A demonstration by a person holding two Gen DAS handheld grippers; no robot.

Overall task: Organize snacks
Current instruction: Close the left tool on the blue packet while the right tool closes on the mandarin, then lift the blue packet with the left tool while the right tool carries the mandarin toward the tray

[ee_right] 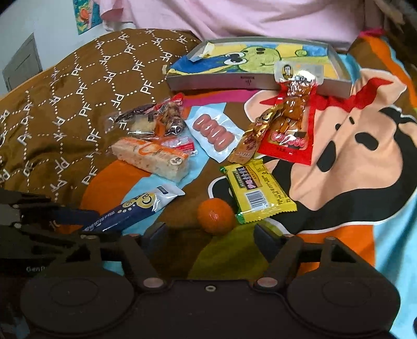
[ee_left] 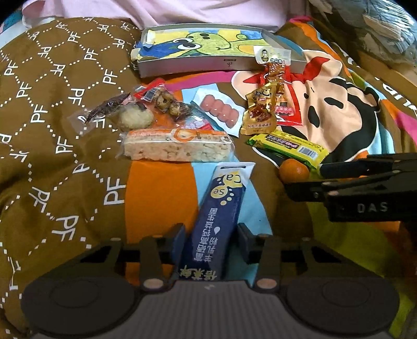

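My left gripper (ee_left: pixel 211 234) has its jaws around a long blue snack packet (ee_left: pixel 221 208), also seen in the right wrist view (ee_right: pixel 130 211). My right gripper (ee_right: pixel 211 234) is open and empty, just short of a small orange (ee_right: pixel 215 215) and a yellow wafer packet (ee_right: pixel 258 190). A grey tray (ee_left: pixel 208 65) with a cartoon lining lies at the far side; one clear packet (ee_left: pixel 271 56) leans on its front rim. Loose snacks lie between: a rice bar (ee_left: pixel 177 148), sausages (ee_left: pixel 220 109), a gold packet (ee_left: pixel 260 109).
Everything lies on a soft quilt, brown patterned on the left (ee_left: pixel 52 130) and cartoon printed on the right (ee_left: pixel 338 104). A red packet (ee_right: pixel 289 140) and wrapped pastries (ee_right: pixel 153 120) lie among the snacks. A pink cloth (ee_right: pixel 234 18) lies behind the tray.
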